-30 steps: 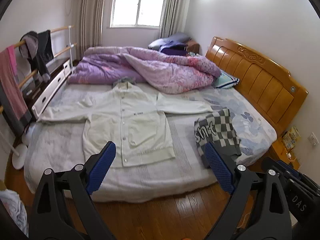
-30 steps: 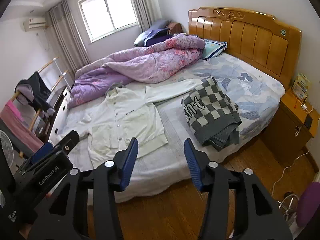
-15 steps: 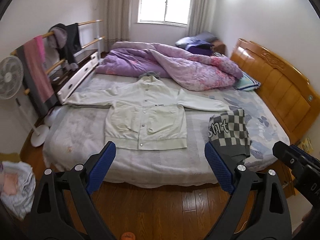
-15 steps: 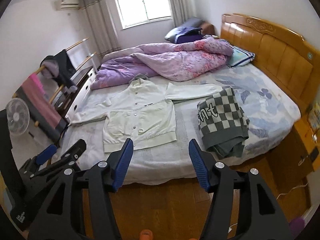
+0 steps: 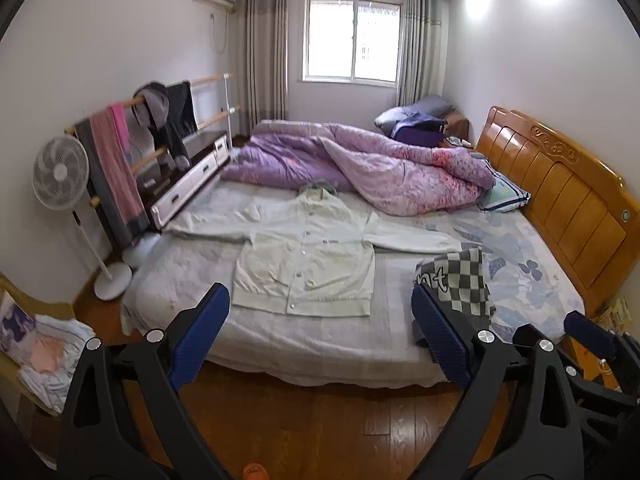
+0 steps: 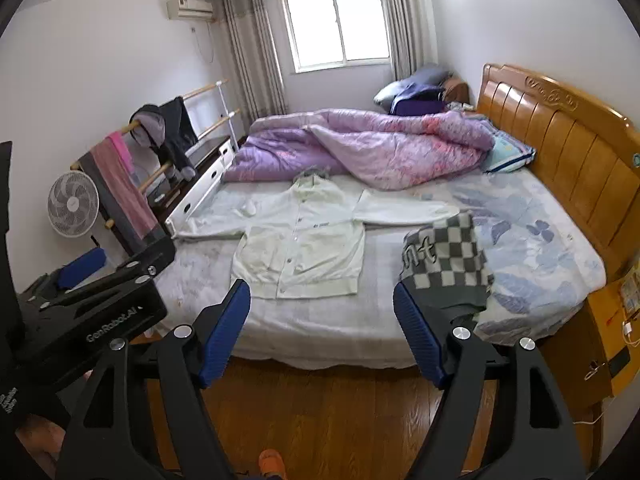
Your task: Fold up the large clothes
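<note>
A pale cream jacket (image 5: 308, 256) (image 6: 304, 240) lies flat on the bed (image 5: 304, 344) (image 6: 316, 340), front up, both sleeves spread out. To its right sits a folded grey-and-white checked garment (image 5: 460, 276) (image 6: 444, 256). My left gripper (image 5: 318, 340) stands open over the wooden floor, short of the bed's near edge, with nothing between its blue pads. My right gripper (image 6: 322, 328) also hangs before the bed edge, its jaws opening and empty. Each gripper shows at the side of the other's view.
A bunched purple quilt (image 5: 360, 164) fills the far half of the bed. A wooden headboard (image 5: 560, 200) stands at the right, a nightstand (image 6: 600, 336) beside it. A clothes rail (image 5: 132, 140) and a white fan (image 5: 60, 172) stand at the left. Laundry (image 5: 44, 360) is piled bottom left.
Both grippers have drawn back from the bed and risen, so more of the room shows. The right gripper's jaws have spread wider. The clothes have not moved.
</note>
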Action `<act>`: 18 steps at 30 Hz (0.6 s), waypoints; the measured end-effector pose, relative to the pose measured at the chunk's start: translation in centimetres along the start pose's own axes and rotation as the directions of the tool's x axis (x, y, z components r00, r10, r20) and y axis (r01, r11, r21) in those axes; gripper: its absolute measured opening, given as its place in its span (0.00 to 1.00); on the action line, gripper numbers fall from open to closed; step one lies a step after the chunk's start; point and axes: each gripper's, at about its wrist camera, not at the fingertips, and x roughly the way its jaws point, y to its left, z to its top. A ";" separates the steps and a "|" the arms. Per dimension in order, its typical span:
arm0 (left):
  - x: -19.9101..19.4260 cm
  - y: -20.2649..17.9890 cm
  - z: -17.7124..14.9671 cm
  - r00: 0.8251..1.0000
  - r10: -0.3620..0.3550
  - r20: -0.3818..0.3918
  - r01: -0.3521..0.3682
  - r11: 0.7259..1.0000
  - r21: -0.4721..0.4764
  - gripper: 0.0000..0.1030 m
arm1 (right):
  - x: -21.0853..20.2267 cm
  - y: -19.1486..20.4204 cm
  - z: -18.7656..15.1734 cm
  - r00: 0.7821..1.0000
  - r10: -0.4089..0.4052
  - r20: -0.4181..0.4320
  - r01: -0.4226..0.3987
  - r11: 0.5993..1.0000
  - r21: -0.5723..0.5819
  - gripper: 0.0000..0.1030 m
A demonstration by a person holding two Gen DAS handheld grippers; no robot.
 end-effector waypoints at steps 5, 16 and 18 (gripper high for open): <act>-2.6 -1.6 0.8 0.999 -0.011 0.046 0.010 1.000 0.019 0.91 | -2.2 -1.3 1.1 0.999 -0.019 0.029 0.019 1.000 0.000 0.74; -4.4 -2.7 2.7 0.997 -0.028 0.078 0.026 0.999 0.025 0.92 | -5.3 -1.9 2.5 0.995 -0.043 0.095 0.045 0.999 -0.020 0.84; -4.4 -2.6 2.8 0.996 -0.027 0.080 0.025 0.999 0.024 0.93 | -5.5 -2.1 2.9 0.994 -0.045 0.103 0.046 0.999 -0.013 0.86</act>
